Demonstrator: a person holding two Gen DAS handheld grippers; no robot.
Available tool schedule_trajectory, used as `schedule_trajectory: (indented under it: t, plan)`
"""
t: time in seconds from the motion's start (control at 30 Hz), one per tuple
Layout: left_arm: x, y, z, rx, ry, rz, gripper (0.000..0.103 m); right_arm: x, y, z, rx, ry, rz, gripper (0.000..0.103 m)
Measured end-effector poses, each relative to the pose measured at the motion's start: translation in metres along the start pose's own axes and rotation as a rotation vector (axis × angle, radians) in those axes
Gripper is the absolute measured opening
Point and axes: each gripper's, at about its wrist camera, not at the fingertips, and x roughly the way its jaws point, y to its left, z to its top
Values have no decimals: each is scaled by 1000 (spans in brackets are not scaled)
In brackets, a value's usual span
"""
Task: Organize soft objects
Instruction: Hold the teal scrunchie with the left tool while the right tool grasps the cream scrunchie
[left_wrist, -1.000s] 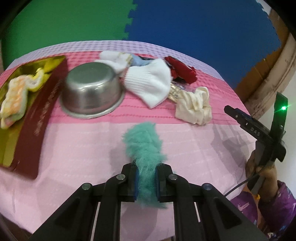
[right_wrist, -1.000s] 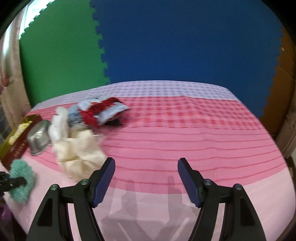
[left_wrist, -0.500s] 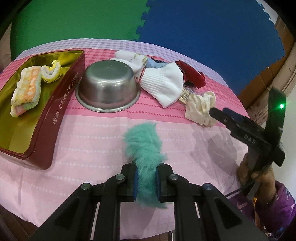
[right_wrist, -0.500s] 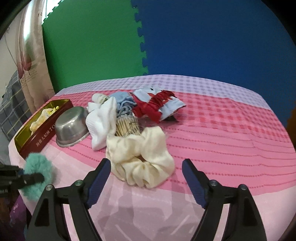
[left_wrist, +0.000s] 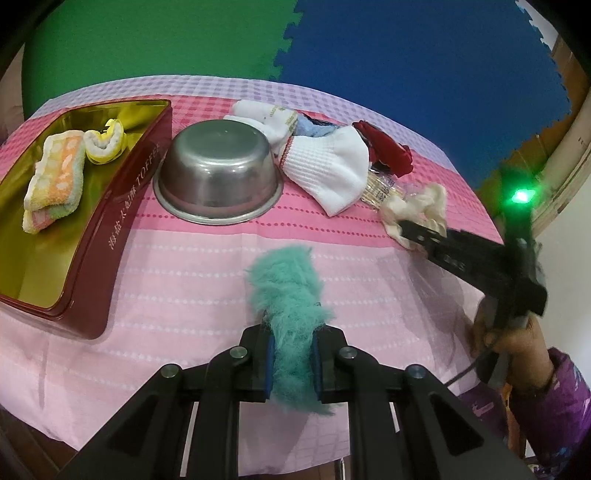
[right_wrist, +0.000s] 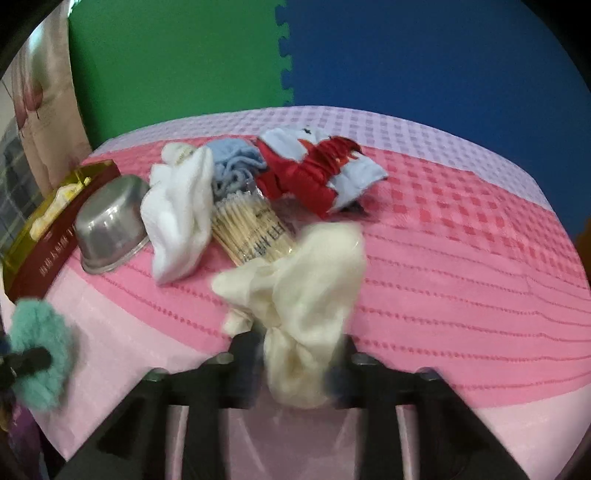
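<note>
Your left gripper (left_wrist: 291, 363) is clamping one teal fuzzy scrunchie (left_wrist: 288, 295). Your right gripper (right_wrist: 295, 365) is pinching one cream scrunchie (right_wrist: 303, 295). Ahead are lying two white socks (right_wrist: 177, 214), one inverted steel bowl (left_wrist: 218, 177), and one red tin (left_wrist: 122, 218) to your left.

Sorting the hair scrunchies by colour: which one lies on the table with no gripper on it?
The red scrunchie, lying in the pile behind the toothpick pack. The teal one sits in the left gripper; the cream one is between the right gripper's fingers.
</note>
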Motion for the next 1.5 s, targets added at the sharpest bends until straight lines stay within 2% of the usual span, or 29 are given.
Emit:
schedule_trajectory:
  t: [0.17, 0.3, 0.33, 0.37, 0.5, 0.6, 0.7, 0.77, 0.87, 1.03, 1.17, 1.33, 1.5]
  plan:
    - [-7, -2, 2, 7, -16, -2, 14, -21, -13, -20, 48, -34, 54, 11]
    - [-13, -4, 3, 3, -26, -9, 15, -33, -24, -37, 55, -52, 29, 12]
    - [-14, -4, 3, 2, -27, -9, 15, -34, -27, -40, 65, -50, 44, 12]
    - [-14, -4, 3, 2, -29, -9, 15, -35, -32, -44, 90, -54, 86, 18]
    - [-14, -4, 3, -1, -24, -3, 15, -36, -43, -46, 142, -58, 148, 20]
    - [-13, -5, 4, -6, -15, -5, 15, -44, -32, -47, 70, -75, 116, 17]
    - [-14, -7, 4, 2, -22, 0, 15, -49, -29, -54, 47, -57, 146, 18]
    - [-17, -8, 5, 6, -27, 0, 15, -57, -28, -58, 47, -76, 154, 17]
    - [-19, -7, 5, 7, -35, -5, 15, -67, -21, -63, 11, -93, 142, 12]
    - [-24, -6, 5, 5, -46, -10, 15, -77, -3, -58, -42, -128, 186, 12]
    - [-34, -4, 9, 5, -65, -10, 15, -72, 27, -52, -118, -143, 220, 12]
    - [-54, 9, 23, -14, -105, 0, 15, -49, 52, -45, -185, -117, 214, 12]
    - [-76, 37, 40, -14, -152, 76, 15, -36, 52, -47, -179, -84, 201, 12]
